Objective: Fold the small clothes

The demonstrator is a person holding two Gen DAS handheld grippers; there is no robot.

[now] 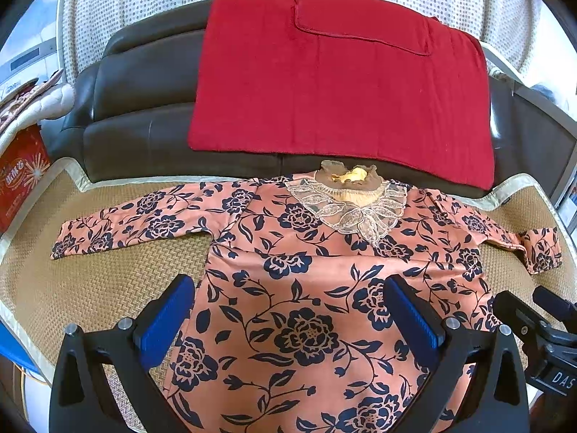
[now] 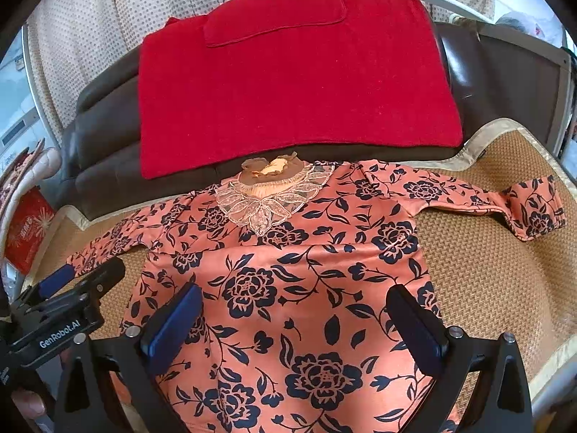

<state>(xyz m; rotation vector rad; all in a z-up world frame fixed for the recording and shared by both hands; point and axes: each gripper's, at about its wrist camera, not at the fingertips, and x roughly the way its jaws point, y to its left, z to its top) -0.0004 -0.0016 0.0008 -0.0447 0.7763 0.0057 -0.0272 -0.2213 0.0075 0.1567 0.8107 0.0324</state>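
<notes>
Both wrist views tilt down (closely) over the shared floral dress [image 1: 306, 288].

We see a woven straw mat [image 1: 108, 288] with a pale cloth border, spread beneath everything. Behind it we find a dark leather cushion [image 1: 144, 83], and behind that a dotted curtain [image 1: 144, 7]. At the left edge we spot a red printed box [image 1: 21, 184].
</notes>
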